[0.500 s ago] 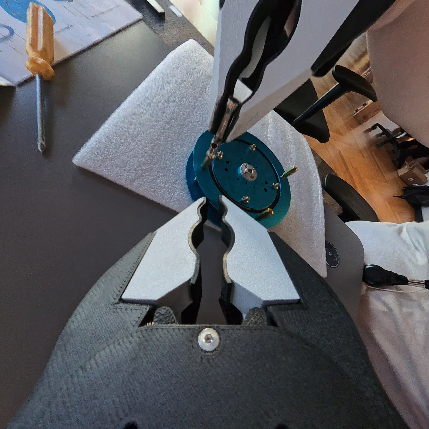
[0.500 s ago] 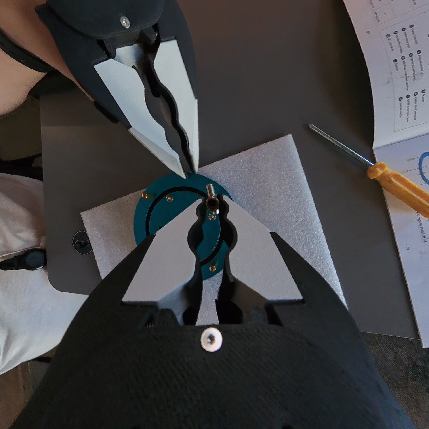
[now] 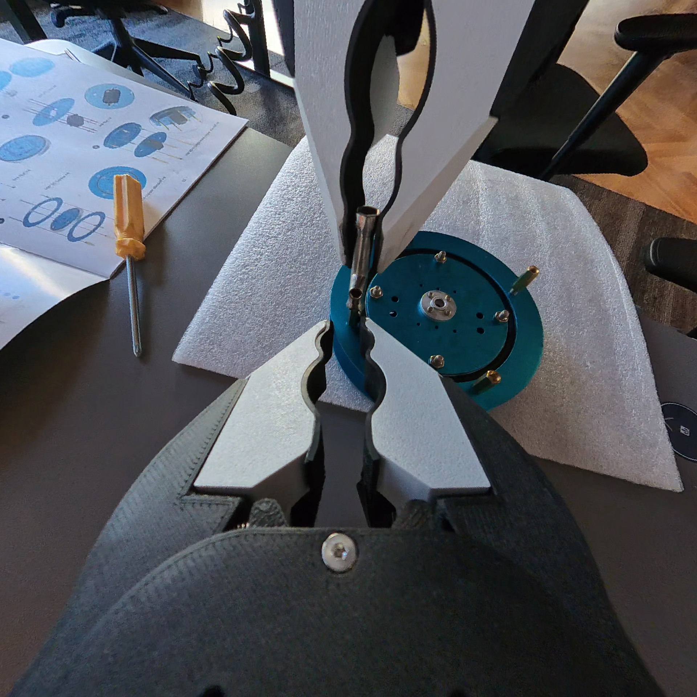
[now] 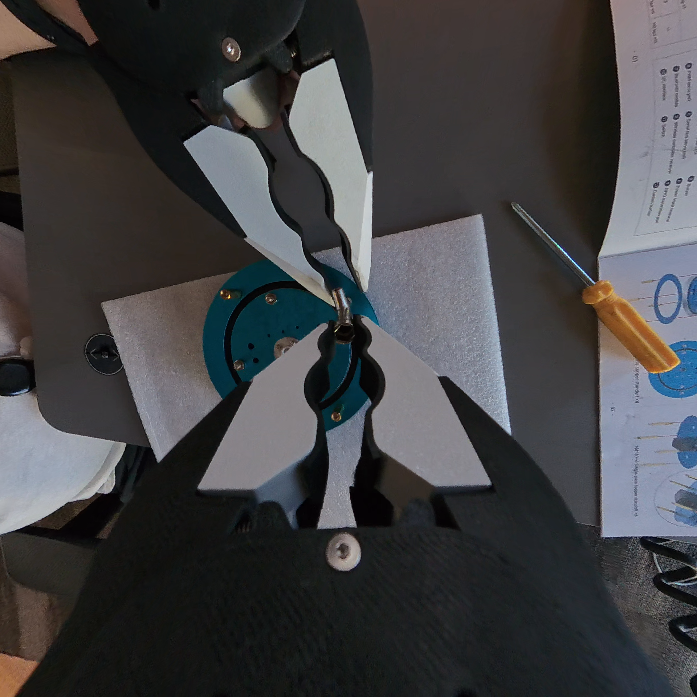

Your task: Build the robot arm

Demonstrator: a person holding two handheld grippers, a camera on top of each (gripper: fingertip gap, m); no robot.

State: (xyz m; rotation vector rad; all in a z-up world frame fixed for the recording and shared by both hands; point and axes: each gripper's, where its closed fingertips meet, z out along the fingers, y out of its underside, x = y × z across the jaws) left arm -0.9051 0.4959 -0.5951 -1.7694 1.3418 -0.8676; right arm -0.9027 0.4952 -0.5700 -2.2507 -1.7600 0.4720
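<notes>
In the left wrist view, your left gripper has swung round at lower centre, jaws narrowly parted astride the teal metal disc's rim, grip unclear; in the right wrist view, your right gripper pinches the silver socket tube at centre.

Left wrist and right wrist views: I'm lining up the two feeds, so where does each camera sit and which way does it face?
Left wrist view: behind the left tongs, low, slanting across the table at the blue disc, whose rim they straddle; right tongs come in opposite.
Right wrist view: behind the right tongs, looking steeply down; they clamp a metal tube; a person's arm shows top left.
Shared: disc, tube, foam sheet, orange screwdriver, booklet; the views face each other.
</notes>
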